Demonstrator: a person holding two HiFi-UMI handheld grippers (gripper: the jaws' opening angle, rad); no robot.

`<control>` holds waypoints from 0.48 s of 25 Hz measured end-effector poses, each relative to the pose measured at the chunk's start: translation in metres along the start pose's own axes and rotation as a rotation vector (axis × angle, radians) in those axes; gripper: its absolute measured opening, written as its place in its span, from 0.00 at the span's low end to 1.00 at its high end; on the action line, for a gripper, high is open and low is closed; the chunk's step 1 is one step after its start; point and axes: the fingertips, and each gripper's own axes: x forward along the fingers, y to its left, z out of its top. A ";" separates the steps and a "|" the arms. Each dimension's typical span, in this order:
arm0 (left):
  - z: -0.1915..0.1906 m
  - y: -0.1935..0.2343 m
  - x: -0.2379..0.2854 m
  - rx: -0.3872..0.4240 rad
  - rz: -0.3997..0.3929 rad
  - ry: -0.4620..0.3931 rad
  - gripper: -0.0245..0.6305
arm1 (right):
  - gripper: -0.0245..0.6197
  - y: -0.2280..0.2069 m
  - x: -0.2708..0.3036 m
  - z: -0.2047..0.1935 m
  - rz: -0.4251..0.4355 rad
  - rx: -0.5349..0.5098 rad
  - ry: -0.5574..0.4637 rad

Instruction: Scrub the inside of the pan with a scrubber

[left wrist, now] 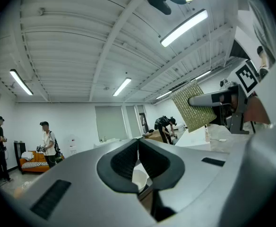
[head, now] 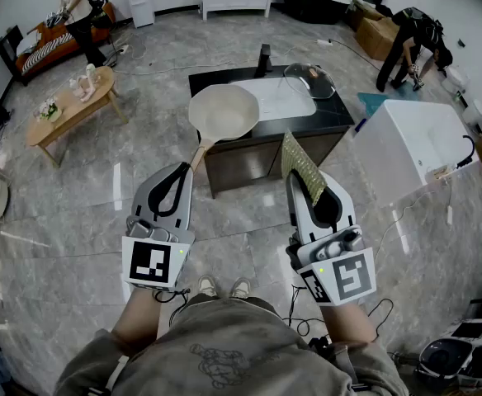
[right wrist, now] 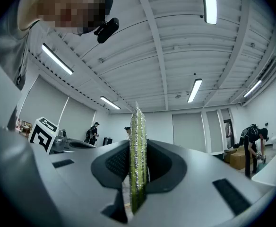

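Over the left corner of the dark counter (head: 340,124) hangs the cream pan (head: 223,112), its inside turned up. Its wooden handle (head: 201,149) runs toward 7 o'clock into the left gripper (head: 188,170), whose jaws are closed together on its end. At 3 o'clock from the handle, the right gripper (head: 305,180) clamps a green scrubber (head: 299,159) edge-on, apart from the pan

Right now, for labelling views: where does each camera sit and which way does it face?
Head view: on the head, facing steeply down at pan; left gripper, right gripper, forearms, shoes show.
Left gripper view: along its shut jaws, across the room; right gripper beside.
Right gripper view: along jaws clamping scrubber; left gripper's cube beside.
All share the scrubber.
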 end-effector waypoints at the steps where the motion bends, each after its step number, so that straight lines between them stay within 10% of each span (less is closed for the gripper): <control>1: 0.001 -0.001 0.000 0.001 0.001 0.001 0.07 | 0.15 -0.001 -0.001 0.001 0.003 0.008 -0.005; 12: 0.001 -0.012 0.007 0.010 0.016 0.025 0.07 | 0.15 -0.018 -0.005 -0.004 0.026 0.030 0.002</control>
